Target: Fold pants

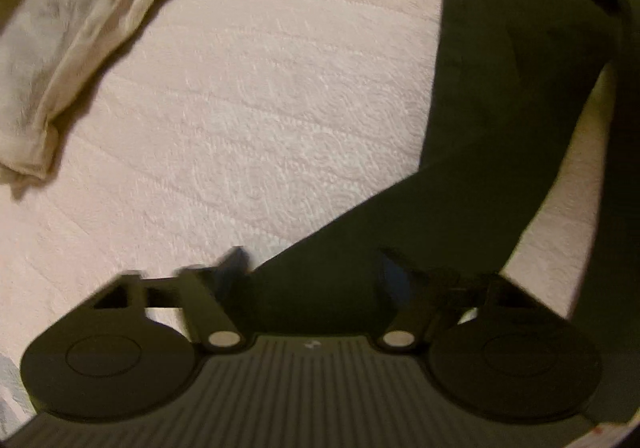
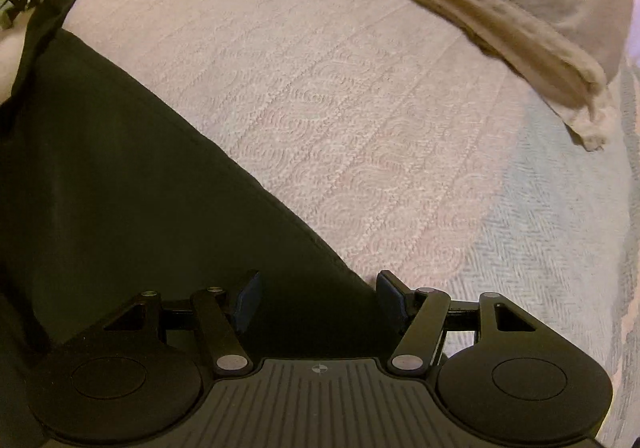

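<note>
Dark pants (image 1: 492,120) lie spread on a bed covered with a pale pink quilted bedspread (image 1: 260,96), its stitching in scalloped swirls. In the left wrist view the left gripper (image 1: 312,268) points steeply down over one end of the pants, where the dark cloth narrows and runs between the two fingers; the jaws stand apart with the fabric in the gap, and no pad can be seen pressing on it. The picture is blurred there. Far to the left lies a cream cloth (image 1: 60,48), crumpled and apart from the pants. In the right wrist view the right gripper (image 2: 318,292) also points down, jaws spread wide over the right edge of the pants (image 2: 120,188), whose hem slants from far left to near centre; the cloth lies beneath and between the fingers, ungripped. The cream cloth (image 2: 500,20) stretches across the far right of the bedspread (image 2: 360,108).
</note>
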The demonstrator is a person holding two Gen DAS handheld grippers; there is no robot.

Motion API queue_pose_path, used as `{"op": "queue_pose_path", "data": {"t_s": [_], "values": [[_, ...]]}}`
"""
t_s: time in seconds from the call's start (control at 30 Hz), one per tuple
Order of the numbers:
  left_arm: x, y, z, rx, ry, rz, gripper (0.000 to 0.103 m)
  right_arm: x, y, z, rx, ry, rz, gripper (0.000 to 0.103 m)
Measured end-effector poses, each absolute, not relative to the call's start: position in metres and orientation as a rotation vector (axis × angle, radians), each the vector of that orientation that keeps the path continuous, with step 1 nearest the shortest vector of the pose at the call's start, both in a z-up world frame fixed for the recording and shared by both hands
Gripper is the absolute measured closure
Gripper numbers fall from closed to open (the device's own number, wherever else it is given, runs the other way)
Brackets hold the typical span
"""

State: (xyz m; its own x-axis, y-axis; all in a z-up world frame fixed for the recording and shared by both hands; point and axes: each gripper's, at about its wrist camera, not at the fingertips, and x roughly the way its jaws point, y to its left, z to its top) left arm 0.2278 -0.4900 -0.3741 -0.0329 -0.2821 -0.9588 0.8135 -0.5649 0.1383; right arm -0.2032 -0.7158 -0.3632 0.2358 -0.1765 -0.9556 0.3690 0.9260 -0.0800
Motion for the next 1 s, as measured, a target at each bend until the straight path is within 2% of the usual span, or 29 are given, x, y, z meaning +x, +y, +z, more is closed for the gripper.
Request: {"op": "queue_pose_path", "data": {"t_s": [0.07, 0.17, 0.43, 0.5, 0.57, 0.7, 0.83, 0.93, 0.97, 1.0], "values": [[0.231, -0.480, -0.364, 1.447, 0.600, -1.693, 0.085, -0.199, -0.717, -0.362, 0.161, 1.293, -0.360, 0.043], [0.235, -0.455, -0.347, 1.442, 0.655, -1.674, 0.100, -0.195, -0.719, -0.363, 0.156, 1.307, -0.345, 0.043], [0.214, -0.358, -0.313, 1.463, 0.699, -1.581, 0.099, -0.190, -0.720, -0.365, 0.176, 1.293, -0.340, 0.043], [0.209, -0.360, -0.310, 1.446, 0.656, -1.574, 0.092, -0.190, -0.713, -0.368, 0.165, 1.289, -0.347, 0.043], [0.206, -0.379, -0.314, 1.453, 0.598, -1.594, 0.080, -0.190, -0.707, -0.369, 0.149, 1.284, -0.351, 0.043], [0.201, -0.420, -0.323, 1.454, 0.501, -1.662, 0.068, -0.190, -0.695, -0.367, 0.110, 1.280, -0.354, 0.043], [0.206, -0.460, -0.340, 1.490, 0.446, -1.685, 0.044, -0.188, -0.672, -0.364, 0.024, 1.260, -0.347, 0.043], [0.224, -0.492, -0.355, 1.502, 0.492, -1.627, 0.036, -0.185, -0.661, -0.362, 0.017, 1.224, -0.348, 0.043], [0.234, -0.502, -0.360, 1.487, 0.548, -1.595, 0.032, -0.184, -0.658, -0.362, 0.024, 1.216, -0.339, 0.043], [0.244, -0.510, -0.364, 1.460, 0.619, -1.570, 0.031, -0.182, -0.655, -0.362, 0.021, 1.207, -0.332, 0.043]]}}
